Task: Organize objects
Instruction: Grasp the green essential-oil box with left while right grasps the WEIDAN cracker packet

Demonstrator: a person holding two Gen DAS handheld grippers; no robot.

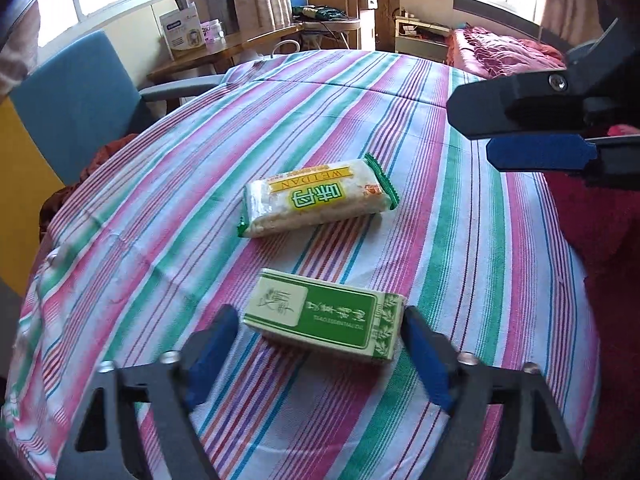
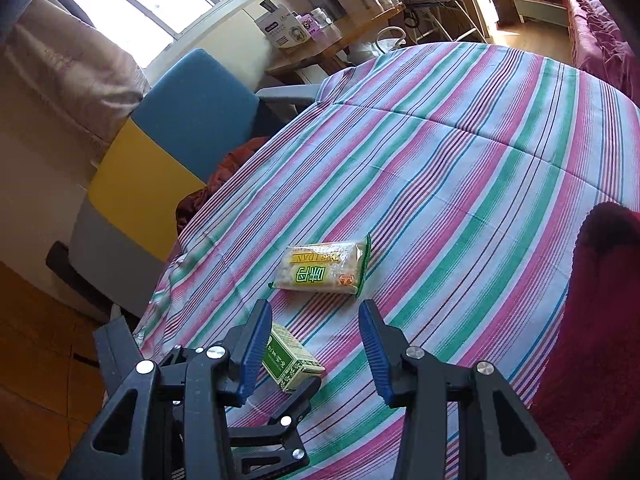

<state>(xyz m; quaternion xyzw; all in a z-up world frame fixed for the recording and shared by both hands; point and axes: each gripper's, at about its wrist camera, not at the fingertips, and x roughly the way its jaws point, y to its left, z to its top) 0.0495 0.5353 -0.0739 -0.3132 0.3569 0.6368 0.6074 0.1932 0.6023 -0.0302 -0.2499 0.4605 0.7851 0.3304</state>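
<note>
Striped tabletop [image 1: 460, 208] carries the green box [image 1: 326, 322], bracketed crosswise by the open jaws of the left gripper [image 1: 320, 344], nearer than the empty, open right gripper [image 2: 316, 344].

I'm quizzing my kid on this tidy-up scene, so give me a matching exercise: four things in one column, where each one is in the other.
Things:
1. green cardboard box
2. clear plastic snack packet with yellow-green label
3. blue upholstered chair
4. dark red fabric

Places:
A. beyond the striped cloth's left edge
B. mid-cloth, past the box
C. between the left gripper's open fingers
D. on the cloth's right side

Pairs: 1-C, 2-B, 3-A, 4-D
</note>
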